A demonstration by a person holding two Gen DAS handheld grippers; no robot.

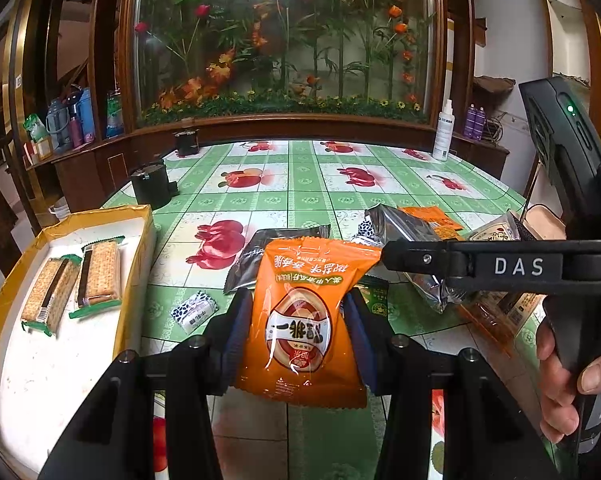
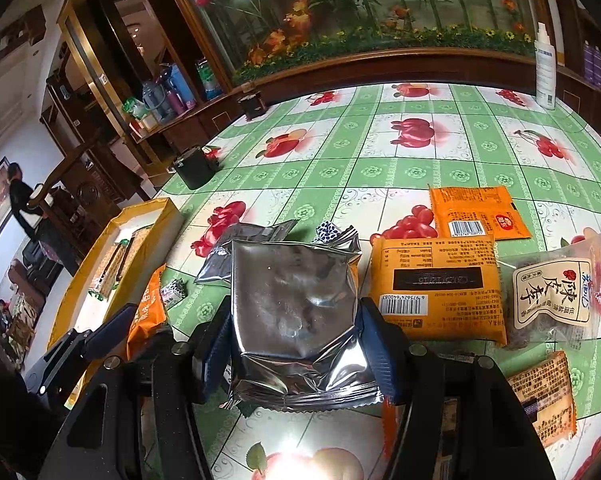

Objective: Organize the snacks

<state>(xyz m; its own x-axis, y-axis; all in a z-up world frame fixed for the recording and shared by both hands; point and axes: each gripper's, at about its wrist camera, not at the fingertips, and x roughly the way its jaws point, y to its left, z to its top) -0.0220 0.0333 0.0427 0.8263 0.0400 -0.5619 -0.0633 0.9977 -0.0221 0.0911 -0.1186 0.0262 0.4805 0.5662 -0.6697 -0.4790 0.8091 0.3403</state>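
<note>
The left gripper (image 1: pixel 296 320) squeezes a puffy orange snack packet (image 1: pixel 300 320) above the table (image 1: pixel 300 200); the right gripper (image 2: pixel 296 340) pinches a shiny silver snack bag (image 2: pixel 296 308). Each should hold softly and set its snack flat in the yellow box (image 1: pixel 140 236) beside the biscuit packs (image 1: pixel 76 284).

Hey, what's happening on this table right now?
A person is sorting snacks with a handheld gripper in each hand. The left gripper is clamped on an orange snack packet, and the right gripper grips a silver foil packet. Two cracker packs already lie in the yellow-edged box on the left. More packets sit loose on the green fruit-print tablecloth.
</note>
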